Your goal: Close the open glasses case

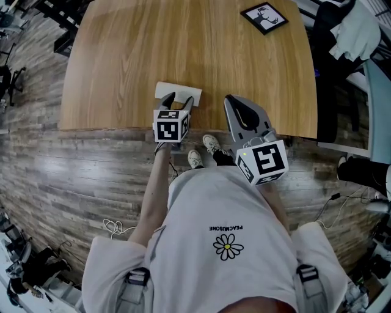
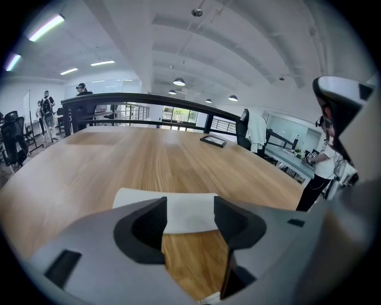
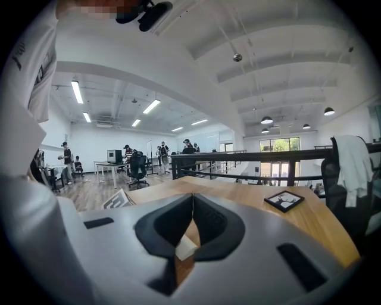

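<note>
A flat white glasses case [image 1: 171, 92] lies on the wooden table [image 1: 122, 73] close to its near edge. I cannot tell whether its lid is up or down. My left gripper [image 1: 179, 101] hovers over the case's near side, its jaws open and apart on either side of it. In the left gripper view the case [image 2: 178, 211] lies just beyond the left gripper [image 2: 190, 223], with nothing gripped. My right gripper [image 1: 230, 99] is to the right of the case, shut and empty. In the right gripper view a corner of the case [image 3: 186, 245] shows below the closed right gripper [image 3: 192, 205].
A black picture frame [image 1: 264, 17] lies at the table's far right, also seen as the frame [image 2: 213, 140] and the frame [image 3: 284, 200]. A chair with a white garment [image 1: 357, 30] stands beyond the right edge. The table's near edge [image 1: 110, 128] runs just below the grippers. Other people stand far off.
</note>
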`<state>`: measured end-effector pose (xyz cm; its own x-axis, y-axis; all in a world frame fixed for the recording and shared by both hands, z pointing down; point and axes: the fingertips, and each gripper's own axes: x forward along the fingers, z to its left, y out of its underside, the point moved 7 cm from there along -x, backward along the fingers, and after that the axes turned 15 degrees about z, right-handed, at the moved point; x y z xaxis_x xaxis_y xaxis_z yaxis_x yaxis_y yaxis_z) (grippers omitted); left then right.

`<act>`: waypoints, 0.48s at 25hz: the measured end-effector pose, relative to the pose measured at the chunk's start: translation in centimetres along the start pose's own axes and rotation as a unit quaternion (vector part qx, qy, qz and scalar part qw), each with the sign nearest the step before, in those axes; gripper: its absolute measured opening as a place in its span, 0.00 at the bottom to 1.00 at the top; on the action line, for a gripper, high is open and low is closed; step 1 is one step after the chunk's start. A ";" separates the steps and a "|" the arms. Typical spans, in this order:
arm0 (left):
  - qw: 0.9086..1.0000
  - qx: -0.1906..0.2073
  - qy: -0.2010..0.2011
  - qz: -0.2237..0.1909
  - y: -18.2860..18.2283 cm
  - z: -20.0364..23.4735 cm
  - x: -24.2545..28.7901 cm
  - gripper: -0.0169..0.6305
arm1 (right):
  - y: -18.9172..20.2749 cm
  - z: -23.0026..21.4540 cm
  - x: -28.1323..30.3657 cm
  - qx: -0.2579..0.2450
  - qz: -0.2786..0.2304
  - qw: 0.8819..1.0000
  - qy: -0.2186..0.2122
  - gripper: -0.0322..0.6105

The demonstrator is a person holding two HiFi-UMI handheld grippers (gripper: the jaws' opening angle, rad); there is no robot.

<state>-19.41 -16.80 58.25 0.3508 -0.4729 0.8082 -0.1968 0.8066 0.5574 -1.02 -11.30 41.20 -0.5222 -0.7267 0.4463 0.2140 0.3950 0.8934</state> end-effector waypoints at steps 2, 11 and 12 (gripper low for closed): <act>1.000 0.003 -0.002 -0.018 -0.9 -0.2 -1.0 0.40 | 0.0 0.1 -0.1 0.000 -0.001 1.000 0.001 0.07; 0.973 0.000 -0.081 -0.216 -5.1 -2.4 -10.2 0.05 | 0.4 -0.2 -0.4 0.004 0.002 1.000 0.016 0.06; 0.970 0.000 -0.077 -0.231 -5.2 -3.0 -10.7 0.05 | 0.5 -0.4 -0.3 0.003 0.008 1.000 0.024 0.06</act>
<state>-19.46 -14.85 46.12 0.2608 -0.8311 0.4912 -0.0521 0.4960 0.8668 -0.48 -11.11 41.52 -0.4788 -0.7464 0.4623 0.2175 0.4093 0.8861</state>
